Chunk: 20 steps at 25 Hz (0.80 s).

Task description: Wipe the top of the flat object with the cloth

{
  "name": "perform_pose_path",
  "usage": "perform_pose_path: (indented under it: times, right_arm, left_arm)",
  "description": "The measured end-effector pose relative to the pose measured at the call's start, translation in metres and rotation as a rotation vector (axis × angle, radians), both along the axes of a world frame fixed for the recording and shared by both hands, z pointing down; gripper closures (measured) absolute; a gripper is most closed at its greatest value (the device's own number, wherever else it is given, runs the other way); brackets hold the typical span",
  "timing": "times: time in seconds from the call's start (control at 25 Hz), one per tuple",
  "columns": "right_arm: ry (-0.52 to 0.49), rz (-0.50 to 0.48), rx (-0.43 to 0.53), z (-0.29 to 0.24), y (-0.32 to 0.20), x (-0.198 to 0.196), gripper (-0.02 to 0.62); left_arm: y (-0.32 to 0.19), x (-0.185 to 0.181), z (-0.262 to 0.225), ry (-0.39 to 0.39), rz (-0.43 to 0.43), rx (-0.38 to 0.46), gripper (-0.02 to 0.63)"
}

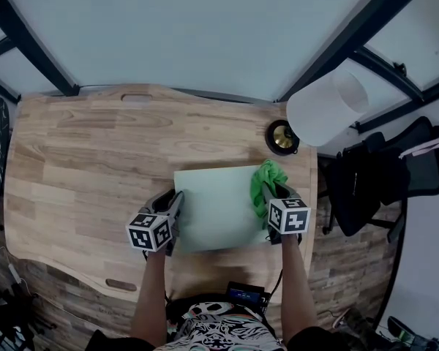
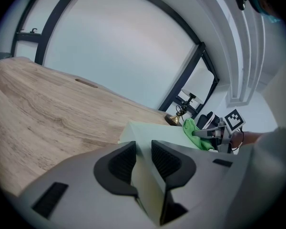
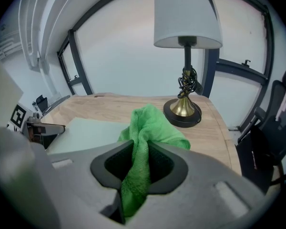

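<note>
Left gripper [image 2: 143,159] is clamping the board [image 1: 216,209] by its 9 o'clock edge, pinning it to the table [image 1: 80,167]. Right gripper [image 3: 138,163] is gripping the green cloth [image 3: 148,128], which is resting on the board's 3 o'clock edge. The surface to wipe is lying toward 9 o'clock from the cloth, with the long axis running 9-to-3. Lamp [image 1: 325,108] is standing beyond at 1 o'clock.

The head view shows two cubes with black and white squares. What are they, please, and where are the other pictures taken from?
A person holds a two-jaw gripper in each hand; each cube belongs to one. The head view looks down from the person's head; the other cameras ride on the grippers. On the light wooden table are a pale green flat board and a white-shaded lamp on a brass base. The left gripper clamps the board's left edge; the right gripper pinches a bright green cloth at the board's right edge.
</note>
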State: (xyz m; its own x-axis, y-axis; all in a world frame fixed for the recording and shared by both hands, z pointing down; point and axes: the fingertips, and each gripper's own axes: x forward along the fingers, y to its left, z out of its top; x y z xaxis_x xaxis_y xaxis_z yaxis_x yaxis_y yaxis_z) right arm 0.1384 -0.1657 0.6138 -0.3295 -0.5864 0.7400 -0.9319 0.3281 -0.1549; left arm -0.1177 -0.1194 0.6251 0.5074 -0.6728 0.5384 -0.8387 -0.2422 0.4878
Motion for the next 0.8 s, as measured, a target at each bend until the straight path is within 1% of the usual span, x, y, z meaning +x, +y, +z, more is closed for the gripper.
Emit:
perform_pose_path:
  times: [0.4, 0.8]
  right_arm:
    - [-0.019, -0.026, -0.003, -0.001, -0.010, -0.011, 0.518]
    - [-0.029, -0.061, -0.015, 0.000, -0.014, -0.032, 0.518]
  left_arm:
    - [-0.003, -0.002, 0.000, 0.009, -0.009, -0.009, 0.505]
    - [-0.003, -0.002, 0.001, 0.018, -0.010, -0.019, 0.505]
